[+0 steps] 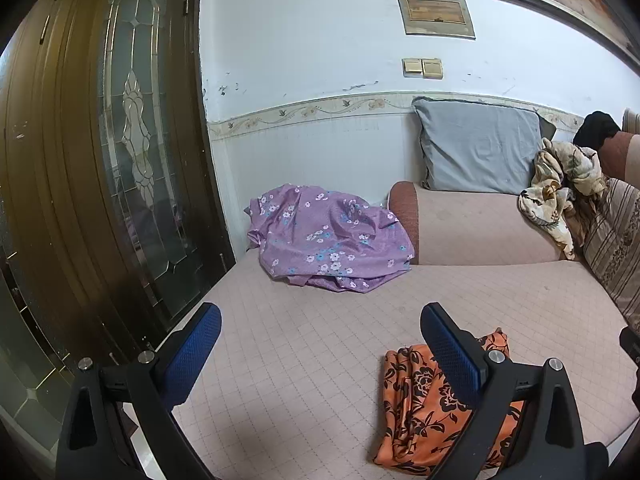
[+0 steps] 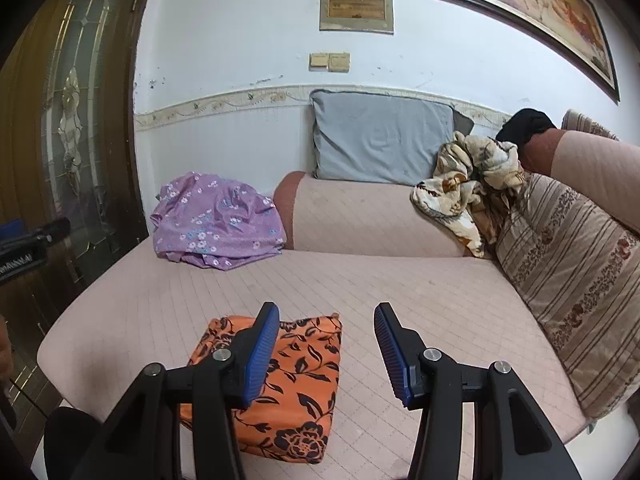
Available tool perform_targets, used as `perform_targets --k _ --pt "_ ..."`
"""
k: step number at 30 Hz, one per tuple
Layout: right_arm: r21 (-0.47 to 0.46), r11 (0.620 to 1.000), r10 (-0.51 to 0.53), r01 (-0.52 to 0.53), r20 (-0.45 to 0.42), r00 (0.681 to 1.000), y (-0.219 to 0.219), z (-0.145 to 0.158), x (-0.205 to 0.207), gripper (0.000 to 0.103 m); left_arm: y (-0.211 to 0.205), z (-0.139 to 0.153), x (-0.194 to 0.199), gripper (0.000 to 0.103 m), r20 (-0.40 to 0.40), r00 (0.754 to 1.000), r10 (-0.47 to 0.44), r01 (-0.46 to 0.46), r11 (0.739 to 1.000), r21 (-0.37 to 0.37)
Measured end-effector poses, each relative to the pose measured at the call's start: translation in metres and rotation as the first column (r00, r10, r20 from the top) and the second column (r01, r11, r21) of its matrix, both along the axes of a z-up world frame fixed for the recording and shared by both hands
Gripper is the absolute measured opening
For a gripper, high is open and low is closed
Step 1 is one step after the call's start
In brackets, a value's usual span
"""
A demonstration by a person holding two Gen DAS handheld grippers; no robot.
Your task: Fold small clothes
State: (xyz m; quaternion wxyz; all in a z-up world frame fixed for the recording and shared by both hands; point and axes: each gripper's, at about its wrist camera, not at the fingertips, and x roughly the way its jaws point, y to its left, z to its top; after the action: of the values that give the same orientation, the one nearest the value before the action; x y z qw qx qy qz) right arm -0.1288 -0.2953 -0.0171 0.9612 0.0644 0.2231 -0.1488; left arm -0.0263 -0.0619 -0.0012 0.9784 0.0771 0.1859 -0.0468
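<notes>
While both grippers hang over the front of the bed, neither is holding anything. Right gripper [image 2: 326, 344]: jaws apart, nothing between the blue pads, only bare quilted cover showing in the gap. Left gripper [image 1: 320, 354]: jaws wide apart, likewise empty.

Landmark: orange floral garment [image 2: 276, 384], lying on the pink quilted mattress cover [image 2: 420, 312] near the front edge. It looks already folded into a compact rectangle, edges fairly square. The right gripper's left finger overlaps it in the right wrist view; contact cannot be told. In the left wrist view the garment sits under and beside the left gripper's right finger.

Handling, as a judgement: thin, light, limp cloth, possibly slick with a satin look; layers may slide apart if lifted by one corner. Best taken at a folded edge, pinching all layers together, or by two corners at once.

Beyond the orange garment, to its far left against the wall: purple floral garment [image 2: 216, 224], crumpled in a heap, not folded, probably the next piece. Same soft, light cloth; a hem or corner must be found before spreading it.

Farther behind: a long bolster [image 2: 360, 216], a grey pillow [image 2: 380, 140] against the wall. Far right of the orange garment: a cream patterned cloth [image 2: 468, 184], bunched, beside a striped cushion [image 2: 572, 264].
</notes>
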Motion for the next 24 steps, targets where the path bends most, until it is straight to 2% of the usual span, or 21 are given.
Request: perform_targets --k 12,24 --pt "-0.013 1.0 0.027 -0.027 0.049 0.998 0.017 0.015 -0.007 0.054 0.002 0.005 -0.007 0.1 0.021 1.0 -0.012 0.012 1.0 -0.011" --pt "0.015 1.0 0.025 -0.025 0.003 1.0 0.014 0.005 0.001 0.056 -0.002 0.007 -0.012 0.1 0.034 0.999 -0.031 0.031 0.999 -0.006"
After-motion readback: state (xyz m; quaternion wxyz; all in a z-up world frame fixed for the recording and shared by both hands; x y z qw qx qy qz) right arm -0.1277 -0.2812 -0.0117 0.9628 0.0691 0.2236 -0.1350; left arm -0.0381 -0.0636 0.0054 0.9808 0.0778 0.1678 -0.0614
